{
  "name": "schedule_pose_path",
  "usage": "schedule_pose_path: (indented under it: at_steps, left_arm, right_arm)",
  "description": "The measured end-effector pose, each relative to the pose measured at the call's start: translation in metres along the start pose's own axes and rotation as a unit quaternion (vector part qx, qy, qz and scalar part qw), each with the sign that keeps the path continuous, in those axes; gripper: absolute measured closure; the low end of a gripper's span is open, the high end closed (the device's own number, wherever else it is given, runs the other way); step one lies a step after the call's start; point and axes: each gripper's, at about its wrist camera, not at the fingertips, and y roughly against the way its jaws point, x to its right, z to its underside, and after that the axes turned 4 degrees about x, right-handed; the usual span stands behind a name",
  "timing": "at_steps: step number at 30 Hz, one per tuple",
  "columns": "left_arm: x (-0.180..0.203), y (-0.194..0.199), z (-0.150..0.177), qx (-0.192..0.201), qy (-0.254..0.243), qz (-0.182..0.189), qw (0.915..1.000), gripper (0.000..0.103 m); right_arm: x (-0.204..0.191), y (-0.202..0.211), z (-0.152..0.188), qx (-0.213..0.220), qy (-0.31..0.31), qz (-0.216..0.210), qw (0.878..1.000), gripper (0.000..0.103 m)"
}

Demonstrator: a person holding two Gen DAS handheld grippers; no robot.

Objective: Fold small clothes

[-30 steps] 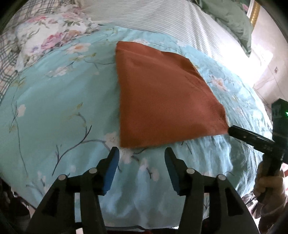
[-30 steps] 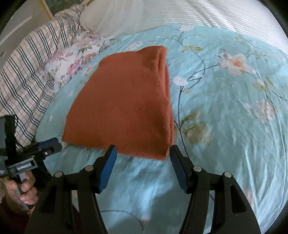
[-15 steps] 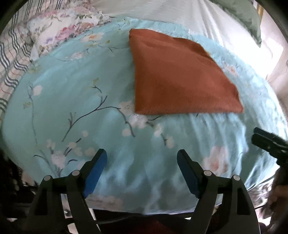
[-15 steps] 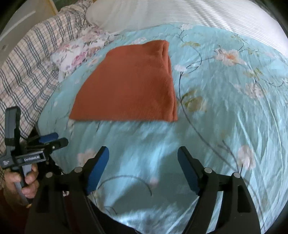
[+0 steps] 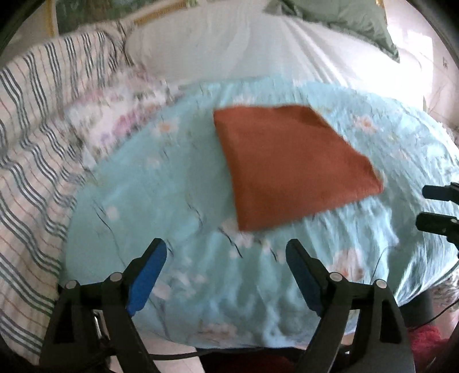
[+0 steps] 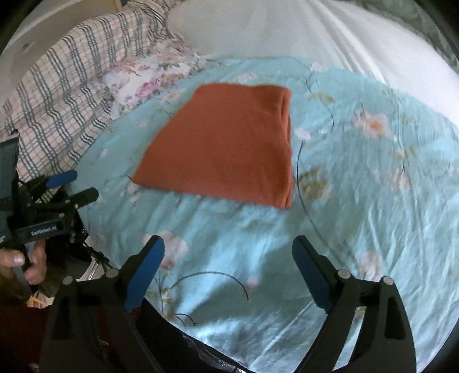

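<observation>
A rust-orange folded cloth point(image 5: 289, 166) lies flat on the light-blue flowered bedspread point(image 5: 172, 195); the right wrist view shows the same orange cloth point(image 6: 226, 143) in the middle of the bedspread point(image 6: 358, 186). My left gripper point(image 5: 226, 255) hangs above the bed's near edge, short of the cloth, its jaws opening with nothing between them. My right gripper point(image 6: 228, 252) is likewise back from the cloth, jaws opening and empty. The left gripper point(image 6: 74, 183) shows at the left of the right wrist view, in a hand point(image 6: 25, 264). The right gripper point(image 5: 430, 203) pokes in at the right edge.
A checked blanket point(image 6: 57, 86) and a pink-flowered pillow point(image 6: 149, 77) lie along the left. A white striped sheet point(image 5: 258, 48) and a green pillow point(image 5: 344, 20) lie at the far side. The bed's front edge runs just under both grippers.
Both grippers drew back from the cloth's near corners, rose and spread their jaws wider. The orange cloth stayed flat on the bedspread and now looks smaller and farther away.
</observation>
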Motion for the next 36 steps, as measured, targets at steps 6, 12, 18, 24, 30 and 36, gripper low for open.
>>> schedule_pose_path:
  at_steps: [6,12,18,24,30,36]
  left_arm:
    - [0.003,-0.002,-0.011,0.02,-0.017,-0.02,0.9994,0.001]
    - [0.015,-0.034,-0.007,-0.013,-0.02,-0.008,0.9997,0.001]
    - [0.025,-0.057,-0.008,-0.041,-0.031,-0.023,0.9984,0.001]
    - [0.029,-0.064,-0.015,-0.046,-0.032,-0.019,0.9982,0.001]
    - [0.027,-0.066,-0.026,-0.045,-0.025,-0.015,0.9986,0.001]
    - [0.018,-0.065,-0.04,-0.037,-0.002,-0.004,0.9993,0.001]
  right_arm:
    - [0.003,0.002,-0.011,0.018,-0.005,-0.005,1.0,0.0]
    - [0.008,-0.022,-0.007,-0.003,-0.02,-0.005,1.0,0.0]
    - [0.01,-0.041,-0.006,-0.022,-0.023,-0.006,0.999,0.0]
    - [0.013,-0.052,-0.016,-0.031,-0.015,-0.005,0.999,0.0]
    - [0.011,-0.057,-0.033,-0.027,0.002,0.0,1.0,0.0]
    - [0.009,-0.06,-0.049,-0.022,0.016,0.0,1.0,0.0]
